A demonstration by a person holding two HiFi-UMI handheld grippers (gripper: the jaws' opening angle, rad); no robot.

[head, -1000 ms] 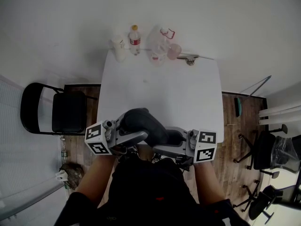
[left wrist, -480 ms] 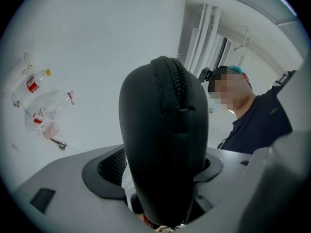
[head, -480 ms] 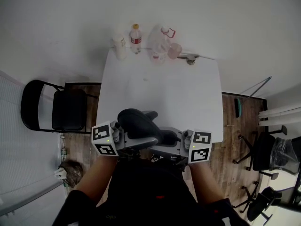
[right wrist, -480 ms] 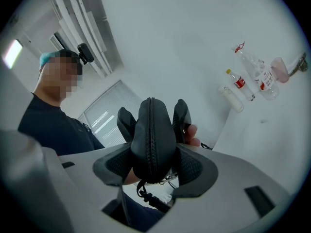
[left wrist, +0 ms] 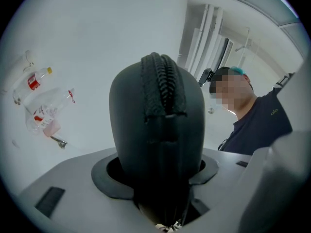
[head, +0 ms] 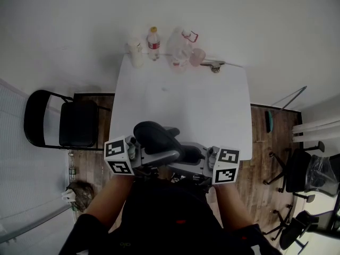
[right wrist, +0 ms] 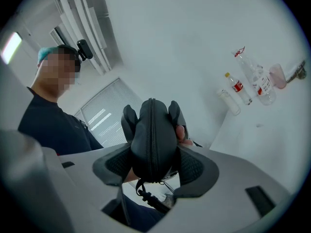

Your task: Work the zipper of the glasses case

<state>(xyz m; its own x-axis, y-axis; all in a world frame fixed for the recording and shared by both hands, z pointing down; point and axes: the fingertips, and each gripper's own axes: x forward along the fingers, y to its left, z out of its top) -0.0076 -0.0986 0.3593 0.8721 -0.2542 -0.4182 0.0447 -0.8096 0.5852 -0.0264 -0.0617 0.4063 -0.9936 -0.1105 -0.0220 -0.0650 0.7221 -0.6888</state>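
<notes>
The glasses case [head: 158, 138] is pinched by the right claw [right wrist: 151, 161] and by the left claw [left wrist: 160, 171], whose jaws have just been closing on it. The zipper [right wrist: 151, 130] is judged unopened, with its pull [right wrist: 146, 195] at 6 o'clock.

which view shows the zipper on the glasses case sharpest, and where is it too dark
Left gripper view: the zipper teeth are sharp up top, but the glasses case goes near black low down. Right gripper view: zipper line clear, the room's edges bent by the fisheye. Head view: the case is a small dark shape, no zipper readable.
</notes>
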